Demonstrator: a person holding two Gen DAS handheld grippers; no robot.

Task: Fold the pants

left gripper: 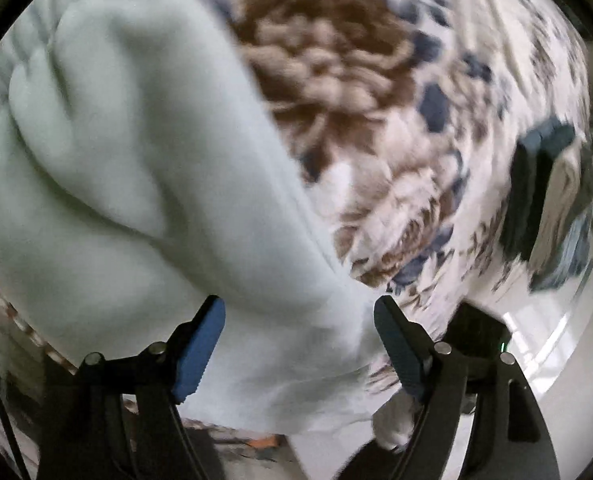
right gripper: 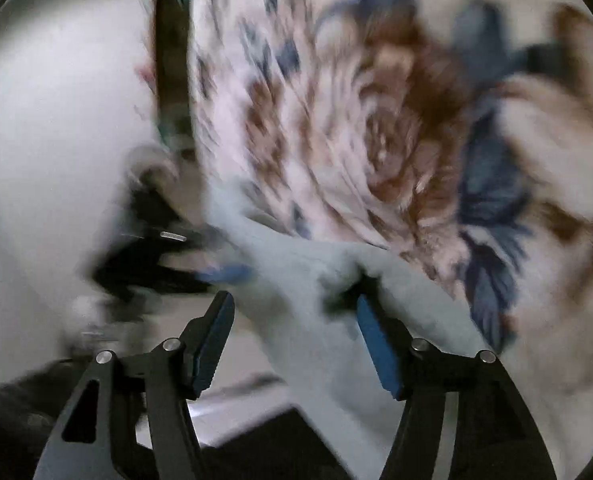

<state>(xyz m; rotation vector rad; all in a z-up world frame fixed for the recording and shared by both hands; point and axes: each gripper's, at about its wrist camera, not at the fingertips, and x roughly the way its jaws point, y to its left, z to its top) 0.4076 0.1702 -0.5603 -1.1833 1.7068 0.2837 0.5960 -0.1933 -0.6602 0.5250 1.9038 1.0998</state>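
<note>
Pale mint fleece pants [left gripper: 136, 160] lie bunched on a floral bedspread [left gripper: 336, 60] and fill the left half of the left wrist view. My left gripper [left gripper: 298, 304] hangs over their near end with jaws wide apart; the cloth lies between the blue pads [left gripper: 200, 344], which do not pinch it. In the blurred right wrist view, my right gripper [right gripper: 294, 298] is open around a narrow end of the pants [right gripper: 416, 320], and a fold laps over its right fingertip. The left gripper's blue pad [right gripper: 224, 272] shows just left of that cloth.
The brown, blue and white bedspread [right gripper: 356, 120] covers the surface beyond the pants. A dark boxy object [left gripper: 536, 184] stands at its right edge. A pale plain surface [right gripper: 56, 100] lies past the bed's edge, and a black device with a green light [left gripper: 480, 332] sits close to my left gripper.
</note>
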